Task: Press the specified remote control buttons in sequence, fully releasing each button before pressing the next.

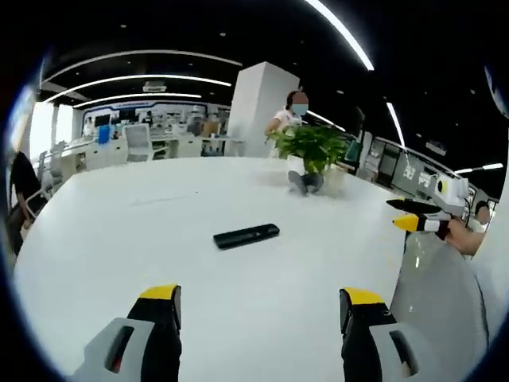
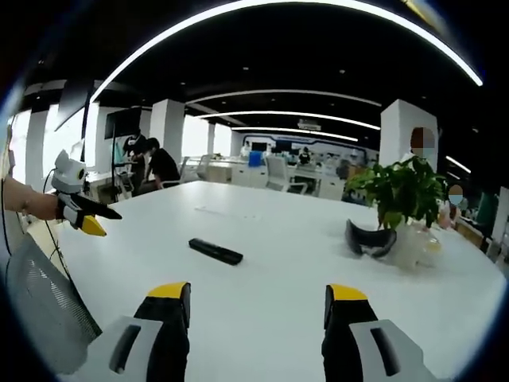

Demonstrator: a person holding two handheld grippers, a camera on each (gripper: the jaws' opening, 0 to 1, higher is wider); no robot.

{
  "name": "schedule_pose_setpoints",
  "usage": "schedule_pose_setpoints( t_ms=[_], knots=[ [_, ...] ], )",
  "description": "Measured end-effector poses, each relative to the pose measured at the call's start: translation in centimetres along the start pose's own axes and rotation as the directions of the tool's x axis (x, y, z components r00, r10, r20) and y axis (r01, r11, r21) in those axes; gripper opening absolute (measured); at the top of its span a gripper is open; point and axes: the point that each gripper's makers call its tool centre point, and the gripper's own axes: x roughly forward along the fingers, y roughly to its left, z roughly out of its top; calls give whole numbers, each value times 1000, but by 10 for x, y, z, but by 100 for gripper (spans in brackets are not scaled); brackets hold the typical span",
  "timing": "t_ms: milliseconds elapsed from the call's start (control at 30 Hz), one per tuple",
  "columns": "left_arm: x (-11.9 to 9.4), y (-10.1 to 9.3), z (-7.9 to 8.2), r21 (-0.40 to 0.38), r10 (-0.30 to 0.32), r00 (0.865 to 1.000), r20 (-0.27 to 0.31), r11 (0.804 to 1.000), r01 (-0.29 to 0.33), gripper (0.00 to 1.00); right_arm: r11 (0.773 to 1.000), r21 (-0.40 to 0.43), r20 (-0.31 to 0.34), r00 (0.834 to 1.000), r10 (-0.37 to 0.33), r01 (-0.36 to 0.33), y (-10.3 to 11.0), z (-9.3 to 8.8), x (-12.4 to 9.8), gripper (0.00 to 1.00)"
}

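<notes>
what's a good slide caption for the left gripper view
Open left tongs hover above a white table, facing a black remote and potted plant.

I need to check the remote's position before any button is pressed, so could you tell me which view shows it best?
The left gripper view: the remote lies nearer the centre there, larger and side-on on the white table. In the right gripper view the remote looks smaller and lies at a slant. Buttons cannot be made out in either.

Open office: white table (image 1: pixel 119 239), white pillar (image 1: pixel 258 107), curved ceiling light strips (image 2: pixel 278 16), distant desks.
</notes>
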Motion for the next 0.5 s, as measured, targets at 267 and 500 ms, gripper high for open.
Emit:
schedule_pose_setpoints(
  t_ms=[267, 500],
  knots=[
    [29, 6, 10, -19, -65, 995, -72, 998, 63, 86, 1000, 2, -3, 1000, -7, 7, -2, -1, 0, 65],
    [49, 9, 6, 34, -102, 981, -164, 993, 109, 86, 1000, 2, -12, 1000, 8, -8, 0, -3, 1, 64]
  ],
)
